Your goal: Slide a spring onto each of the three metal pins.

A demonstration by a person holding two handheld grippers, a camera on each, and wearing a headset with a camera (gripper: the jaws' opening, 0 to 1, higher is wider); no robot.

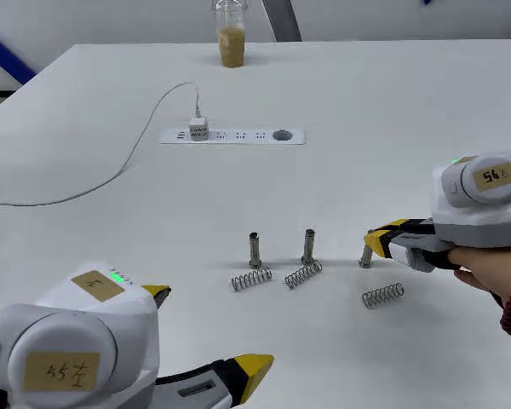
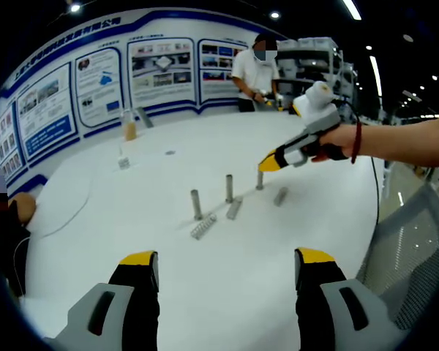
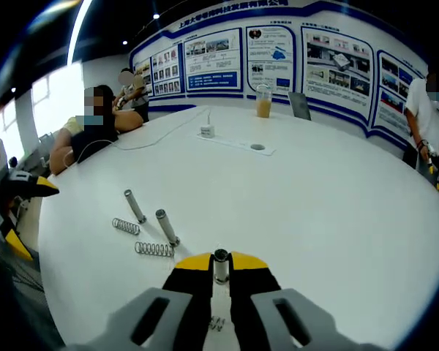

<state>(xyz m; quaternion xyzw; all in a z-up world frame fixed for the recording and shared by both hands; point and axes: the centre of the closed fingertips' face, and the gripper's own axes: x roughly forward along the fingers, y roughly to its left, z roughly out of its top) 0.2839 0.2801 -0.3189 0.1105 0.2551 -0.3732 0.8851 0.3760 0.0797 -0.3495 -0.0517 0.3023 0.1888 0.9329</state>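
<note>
Three short metal pins stand upright in a row on the white table (image 1: 341, 179): one on the left (image 1: 255, 250), one in the middle (image 1: 308, 245) and one on the right (image 1: 366, 256). A spring (image 1: 251, 279) lies by the left pin, a second spring (image 1: 303, 273) by the middle pin, and a third spring (image 1: 382, 295) in front of the right pin. My right gripper (image 1: 373, 244) is shut on the right pin (image 3: 220, 265), jaws either side of its top. My left gripper (image 2: 227, 257) hangs open near the table's front edge, well short of the pins (image 2: 196, 204).
A white power strip (image 1: 234, 135) with a plugged charger (image 1: 198, 128) and a trailing cable lies across the middle of the table. A cup of brown drink (image 1: 231, 38) stands at the far edge. People (image 3: 95, 121) sit and stand beyond the table's edges.
</note>
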